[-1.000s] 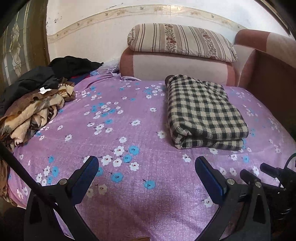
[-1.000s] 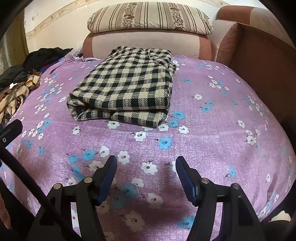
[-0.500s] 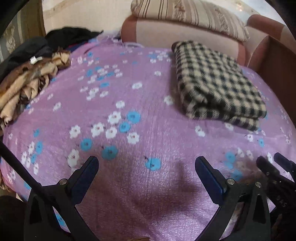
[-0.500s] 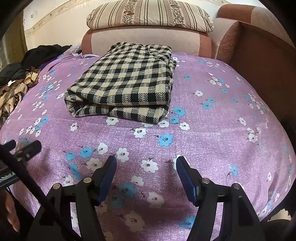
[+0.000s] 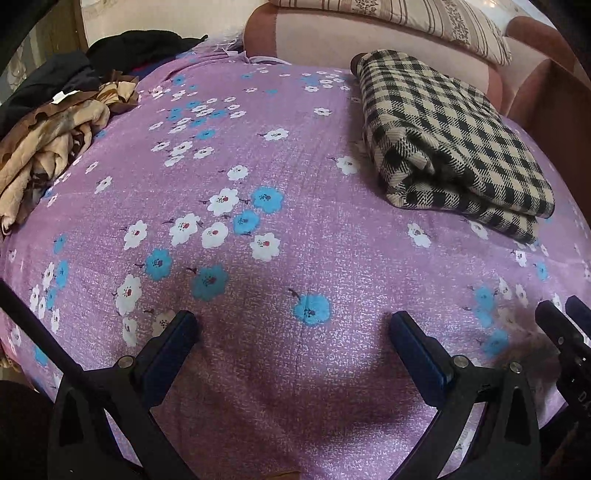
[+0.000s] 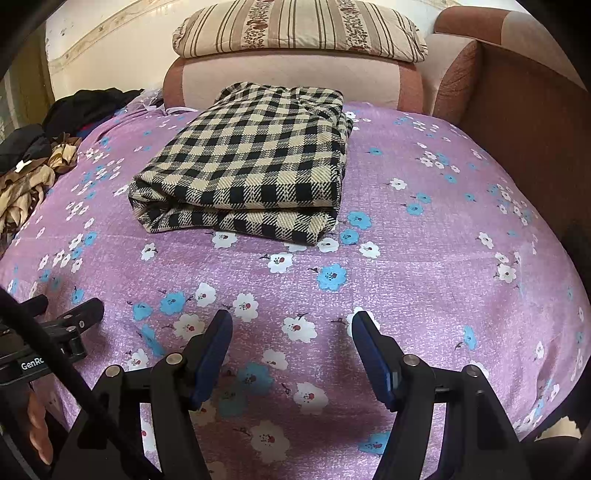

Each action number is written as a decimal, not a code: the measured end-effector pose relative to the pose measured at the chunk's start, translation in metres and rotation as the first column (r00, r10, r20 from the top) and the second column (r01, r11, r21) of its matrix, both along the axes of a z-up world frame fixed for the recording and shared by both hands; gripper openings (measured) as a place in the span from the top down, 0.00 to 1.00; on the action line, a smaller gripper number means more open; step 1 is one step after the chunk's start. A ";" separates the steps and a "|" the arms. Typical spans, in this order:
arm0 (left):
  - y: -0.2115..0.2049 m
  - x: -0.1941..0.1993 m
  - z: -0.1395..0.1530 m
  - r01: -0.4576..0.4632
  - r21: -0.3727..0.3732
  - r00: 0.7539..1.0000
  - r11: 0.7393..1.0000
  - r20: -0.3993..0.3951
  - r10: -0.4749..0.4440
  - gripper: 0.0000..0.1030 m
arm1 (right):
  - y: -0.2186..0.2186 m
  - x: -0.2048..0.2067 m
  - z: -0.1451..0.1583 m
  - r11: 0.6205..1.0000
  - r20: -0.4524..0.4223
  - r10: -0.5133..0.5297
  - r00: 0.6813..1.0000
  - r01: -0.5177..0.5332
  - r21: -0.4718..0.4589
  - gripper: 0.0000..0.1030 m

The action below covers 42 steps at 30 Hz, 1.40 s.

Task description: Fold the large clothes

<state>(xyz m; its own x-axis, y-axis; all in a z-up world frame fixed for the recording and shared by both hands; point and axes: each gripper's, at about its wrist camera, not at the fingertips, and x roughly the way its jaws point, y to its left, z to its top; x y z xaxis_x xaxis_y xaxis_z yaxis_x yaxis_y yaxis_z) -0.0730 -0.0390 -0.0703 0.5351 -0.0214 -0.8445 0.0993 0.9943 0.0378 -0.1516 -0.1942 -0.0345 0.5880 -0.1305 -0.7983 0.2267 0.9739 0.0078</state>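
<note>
Clothes pile [image 5: 55,129] left of the checked garment [image 5: 454,147] runs off frame; striped pillow [image 5: 424,18] behind it cut at top; its underside hidden.

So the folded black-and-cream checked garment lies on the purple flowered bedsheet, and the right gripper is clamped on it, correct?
Not quite. The folded black-and-cream checked garment does lie on the purple flowered bedsheet, but the right gripper is open and apart from it, as the right wrist view shows.

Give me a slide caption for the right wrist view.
Open right claw hovers over purple floral bedsheet, facing folded black-and-beige checked garment.
</note>
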 end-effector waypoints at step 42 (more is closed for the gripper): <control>-0.002 -0.021 0.035 0.046 -0.040 0.993 0.998 0.115 -0.041 0.00 | 0.004 0.000 -0.001 0.998 -0.005 0.012 1.000 -0.013 -0.065 0.29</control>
<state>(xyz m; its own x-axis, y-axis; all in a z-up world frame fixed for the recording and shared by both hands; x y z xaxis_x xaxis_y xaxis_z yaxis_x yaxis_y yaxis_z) -0.0943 -0.0407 -0.0350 0.6253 -0.0811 -0.7761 0.1400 0.9901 0.0093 -0.1520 -0.1905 -0.0359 0.5863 -0.1748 -0.7910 0.2143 0.9751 -0.0566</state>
